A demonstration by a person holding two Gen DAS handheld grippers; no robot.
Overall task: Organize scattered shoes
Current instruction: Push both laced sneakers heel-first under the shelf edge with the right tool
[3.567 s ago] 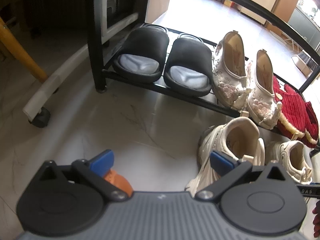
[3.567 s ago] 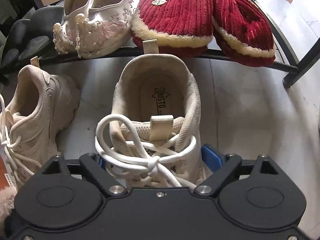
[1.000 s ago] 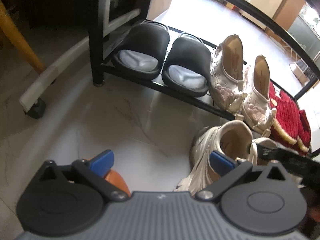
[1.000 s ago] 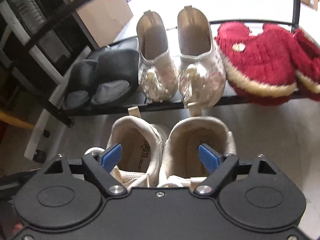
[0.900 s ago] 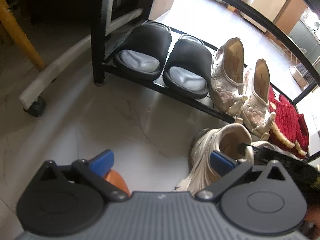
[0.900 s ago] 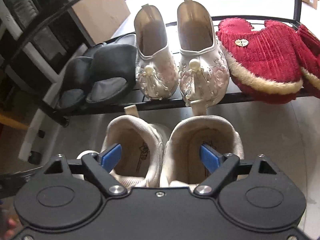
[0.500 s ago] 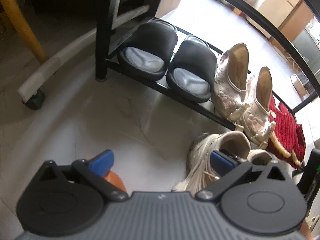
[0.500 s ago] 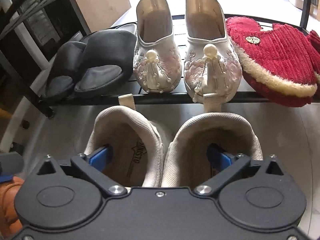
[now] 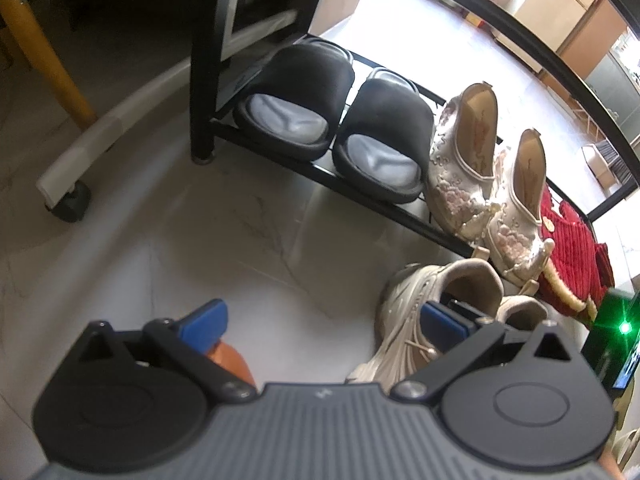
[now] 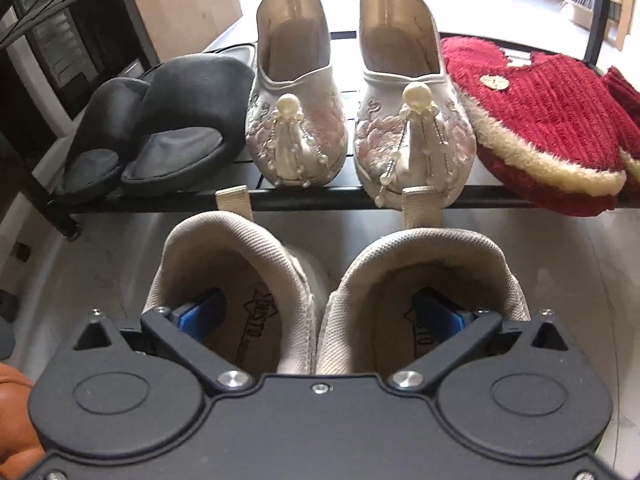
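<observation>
Two beige lace-up sneakers stand side by side on the floor, heels toward the rack: the left sneaker (image 10: 224,248) and the right sneaker (image 10: 440,256). My right gripper (image 10: 318,316) is open wide, with one blue pad down inside each sneaker, straddling their two inner walls. In the left wrist view the same left sneaker (image 9: 440,280) shows with a right-gripper finger (image 9: 468,312) in its mouth. My left gripper (image 9: 322,326) hangs open over bare floor, left of the sneakers, holding nothing.
The low black shoe rack (image 10: 320,200) carries black slides (image 10: 180,120), a beaded white pair (image 10: 296,120) and red plush slippers (image 10: 540,120). An orange object (image 9: 228,360) lies under my left finger. A caster wheel (image 9: 68,204) and a yellow leg (image 9: 44,52) stand at the left.
My right gripper has opened wider and sunk, so its fingers now sit inside the two sneakers. Earlier it was shut on one sneaker, which now stands beside the other. The left gripper kept still.
</observation>
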